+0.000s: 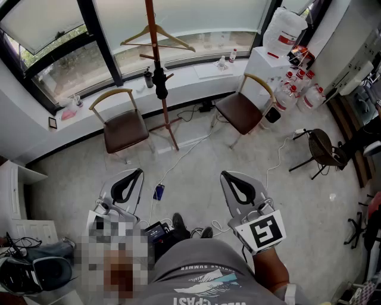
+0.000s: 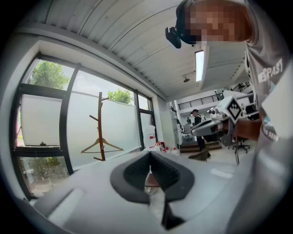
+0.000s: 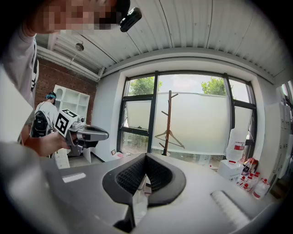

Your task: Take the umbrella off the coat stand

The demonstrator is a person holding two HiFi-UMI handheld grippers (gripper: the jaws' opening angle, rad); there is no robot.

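My left gripper (image 1: 139, 173) and right gripper (image 1: 226, 176) are clenched empty — I should first approach the coat stand (image 1: 154, 41), then open for the black umbrella (image 1: 159, 84).

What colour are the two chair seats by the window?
Dark brown seats, on pale wooden frames; the head view shows them best.

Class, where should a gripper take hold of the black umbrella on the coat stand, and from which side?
Probably the umbrella round its bundled middle, from the near floor side: it hangs upright on the coat stand, window behind.
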